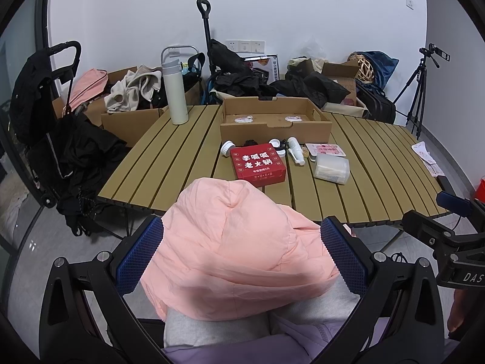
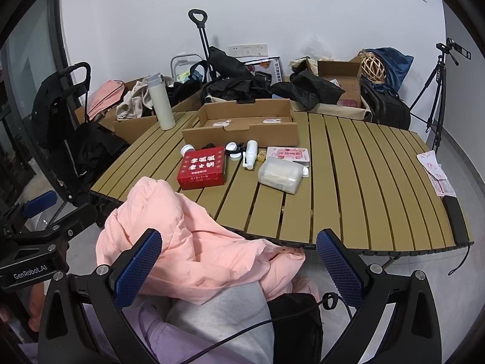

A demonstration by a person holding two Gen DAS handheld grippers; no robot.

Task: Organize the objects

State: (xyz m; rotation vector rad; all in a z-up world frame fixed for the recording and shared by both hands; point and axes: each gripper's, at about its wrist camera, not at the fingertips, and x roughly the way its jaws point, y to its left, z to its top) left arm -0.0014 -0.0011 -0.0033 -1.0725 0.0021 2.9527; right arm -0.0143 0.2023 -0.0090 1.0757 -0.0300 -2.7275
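A pink padded jacket lies bunched on the person's lap, in front of the slatted table. My left gripper is open at full width, and the jacket fills the gap between its blue pads. My right gripper is open too, with the jacket's right part lying between and below its fingers. On the table sit a red box, a clear plastic box, a white spray bottle, small white caps and a pink packet.
An open cardboard tray and a tall white flask stand at the table's back. Papers and a black phone lie at its right edge. Boxes, clothes, a trolley and a tripod crowd the floor behind.
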